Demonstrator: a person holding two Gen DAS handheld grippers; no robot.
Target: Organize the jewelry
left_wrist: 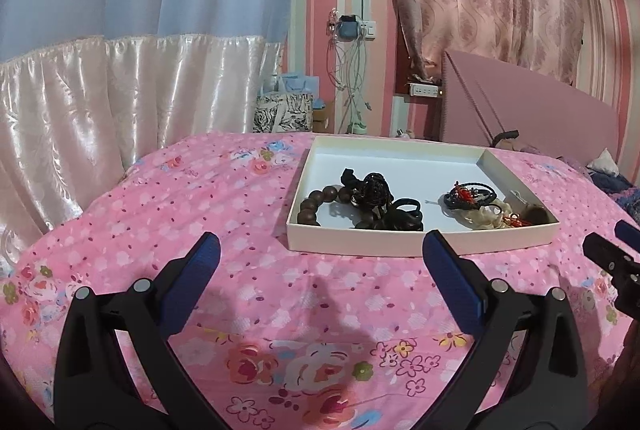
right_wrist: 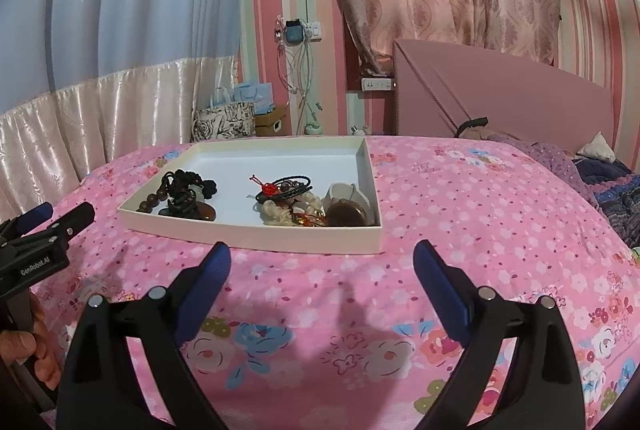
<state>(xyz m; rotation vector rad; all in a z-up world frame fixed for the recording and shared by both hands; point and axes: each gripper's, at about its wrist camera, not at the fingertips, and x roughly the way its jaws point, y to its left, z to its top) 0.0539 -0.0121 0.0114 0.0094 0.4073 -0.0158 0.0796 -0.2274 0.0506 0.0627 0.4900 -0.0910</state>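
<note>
A shallow white box (left_wrist: 360, 244) (right_wrist: 280, 236) lies on the pink flowered bedspread and holds jewelry. On its left are a brown bead bracelet (left_wrist: 316, 201) (right_wrist: 149, 205) and tangled black cords (left_wrist: 374, 190) (right_wrist: 186, 188). On its right are dark cords with red knots (left_wrist: 470, 195) (right_wrist: 282, 187), a cream beaded piece (left_wrist: 486, 218) (right_wrist: 280, 209) and a brown round piece (left_wrist: 536, 216) (right_wrist: 346, 216). My left gripper (left_wrist: 320, 250) is open and empty, just short of the box's near wall. My right gripper (right_wrist: 322, 258) is open and empty, near the box's front right corner.
The bedspread (left_wrist: 200, 198) covers the bed all around the box. A pink headboard (right_wrist: 500, 98) and a purple blanket (right_wrist: 608, 186) lie to the right. Gift bags (right_wrist: 224, 120) and hanging cables (right_wrist: 298, 70) stand beyond the bed by the wall. A hand (right_wrist: 44, 346) holds the left gripper.
</note>
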